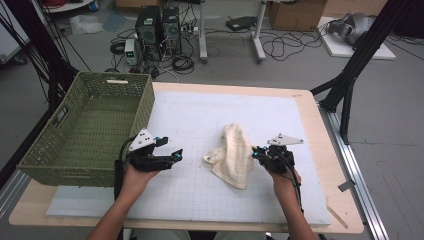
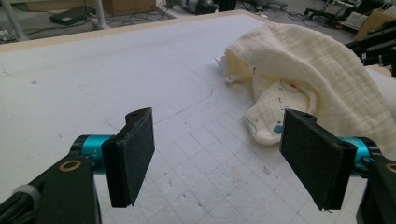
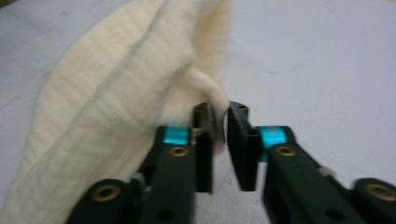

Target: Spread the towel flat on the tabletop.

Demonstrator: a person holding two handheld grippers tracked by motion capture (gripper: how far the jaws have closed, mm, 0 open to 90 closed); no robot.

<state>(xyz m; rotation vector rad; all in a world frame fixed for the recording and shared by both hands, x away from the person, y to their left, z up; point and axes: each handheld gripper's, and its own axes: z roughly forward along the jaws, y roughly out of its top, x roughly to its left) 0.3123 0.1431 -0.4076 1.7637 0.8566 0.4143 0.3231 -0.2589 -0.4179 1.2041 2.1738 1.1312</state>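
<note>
Cream cloth (image 1: 235,155): crumpled, lying on the white gridded mat (image 1: 200,190), right of centre in the high view.

Right gripper (image 1: 256,152): at the cloth's right edge; its own view shows a fold of the fabric (image 3: 215,100) running down between the narrow-set jaws, which pinch it.

Left gripper (image 1: 176,156): left of centre, jaws spread wide with nothing between them (image 2: 219,163), pointing toward the cloth and apart from it.

Green woven basket (image 1: 120,90): at the left edge of the table (image 1: 320,130), empty.
</note>
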